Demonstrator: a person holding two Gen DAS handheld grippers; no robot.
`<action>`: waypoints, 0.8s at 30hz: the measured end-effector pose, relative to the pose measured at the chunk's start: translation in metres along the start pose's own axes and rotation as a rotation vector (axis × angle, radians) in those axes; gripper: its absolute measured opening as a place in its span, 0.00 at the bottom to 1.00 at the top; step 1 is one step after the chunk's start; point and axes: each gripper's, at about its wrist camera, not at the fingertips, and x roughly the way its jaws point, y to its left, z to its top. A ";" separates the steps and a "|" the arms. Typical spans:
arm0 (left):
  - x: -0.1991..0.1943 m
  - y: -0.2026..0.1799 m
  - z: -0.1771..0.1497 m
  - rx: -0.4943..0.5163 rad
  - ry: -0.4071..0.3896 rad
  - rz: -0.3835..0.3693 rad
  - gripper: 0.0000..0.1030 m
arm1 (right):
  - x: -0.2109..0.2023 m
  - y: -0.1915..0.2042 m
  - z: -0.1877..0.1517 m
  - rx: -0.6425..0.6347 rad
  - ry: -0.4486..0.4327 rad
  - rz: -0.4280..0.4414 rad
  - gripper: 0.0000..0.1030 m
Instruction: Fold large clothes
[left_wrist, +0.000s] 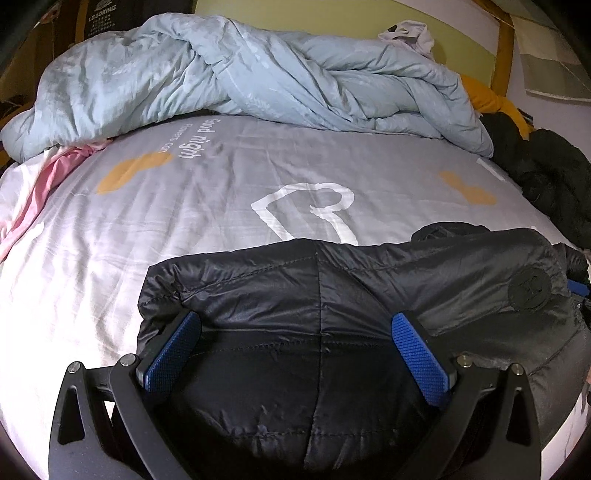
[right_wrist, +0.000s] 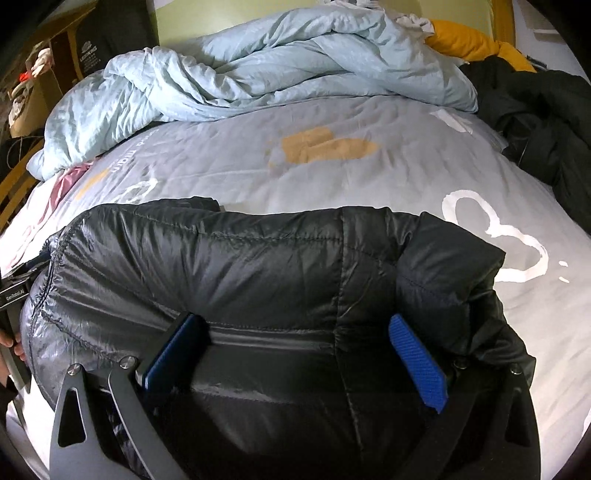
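A black puffer jacket (left_wrist: 351, 295) lies bunched at the near edge of the bed, its long axis running left to right across both views, with a round dark patch at its right end in the left wrist view. Its far edge forms a rumpled ridge; beyond that, the grey printed bed sheet (left_wrist: 221, 199) is bare up to a crumpled pale blue duvet (left_wrist: 229, 74) along the far side. A pink cloth (left_wrist: 48, 173) lies at the far left, and a heap of dark clothes (right_wrist: 535, 122) with a mustard garment (right_wrist: 465, 40) at the far right. The left gripper (left_wrist: 295, 325) is spread wide, blue pads resting over the jacket fabric, pinching nothing. The right gripper (right_wrist: 295, 325) is likewise spread wide above the jacket.
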 end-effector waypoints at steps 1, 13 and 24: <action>0.000 0.000 0.000 0.001 -0.002 0.001 1.00 | 0.000 0.000 0.000 -0.001 -0.003 0.002 1.00; 0.001 -0.002 -0.001 0.011 -0.007 0.013 1.00 | -0.001 0.004 -0.001 -0.010 -0.009 -0.008 1.00; -0.027 0.006 0.006 -0.051 -0.131 -0.015 0.85 | 0.000 0.005 0.000 -0.016 0.009 -0.019 1.00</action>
